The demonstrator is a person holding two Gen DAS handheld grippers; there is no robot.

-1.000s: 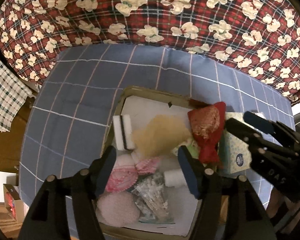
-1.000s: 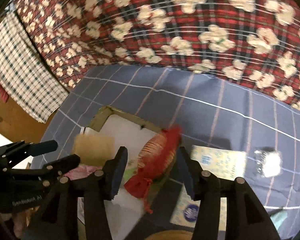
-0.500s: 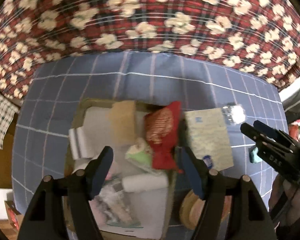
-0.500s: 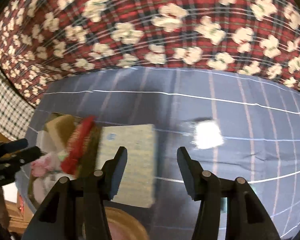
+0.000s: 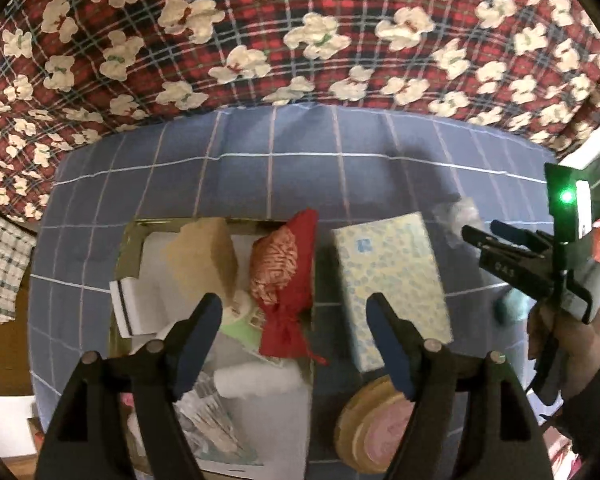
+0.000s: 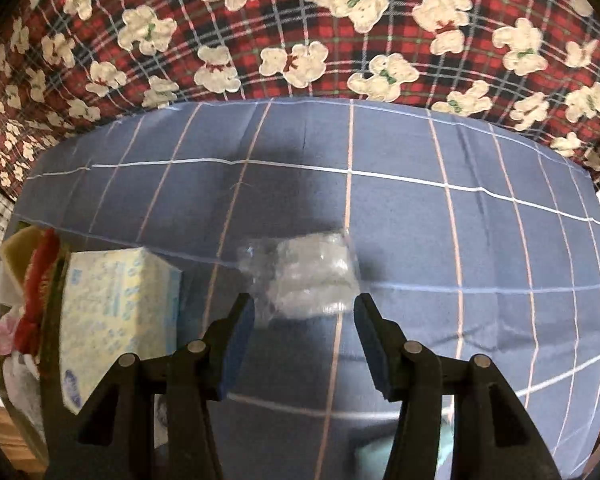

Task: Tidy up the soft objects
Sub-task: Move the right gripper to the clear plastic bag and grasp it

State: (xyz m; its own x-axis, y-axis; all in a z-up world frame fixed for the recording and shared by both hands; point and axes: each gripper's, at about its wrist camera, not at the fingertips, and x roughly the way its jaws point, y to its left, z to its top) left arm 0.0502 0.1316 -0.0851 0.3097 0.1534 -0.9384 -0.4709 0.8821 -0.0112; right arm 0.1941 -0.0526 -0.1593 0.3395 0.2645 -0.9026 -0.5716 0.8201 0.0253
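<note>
Right gripper point(image 6: 304, 316) angled steeply down, jaws apart above clear packet point(image 6: 300, 276)

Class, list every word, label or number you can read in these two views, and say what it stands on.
"DAS": white letters, only roughly legible, on the black right tool.
Blue logo marks on the pale yellow-and-blue patterned tissue box: too blurred to read.
Print on the clear plastic packet in the open box: too small to read.

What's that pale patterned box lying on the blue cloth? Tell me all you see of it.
The tissue box is a flat rectangular carton, pale with blue and yellow speckles and a small blue mark near one end. It lies flat on the blue checked cloth, right beside the open tray of soft things, untouched by either claw.
</note>
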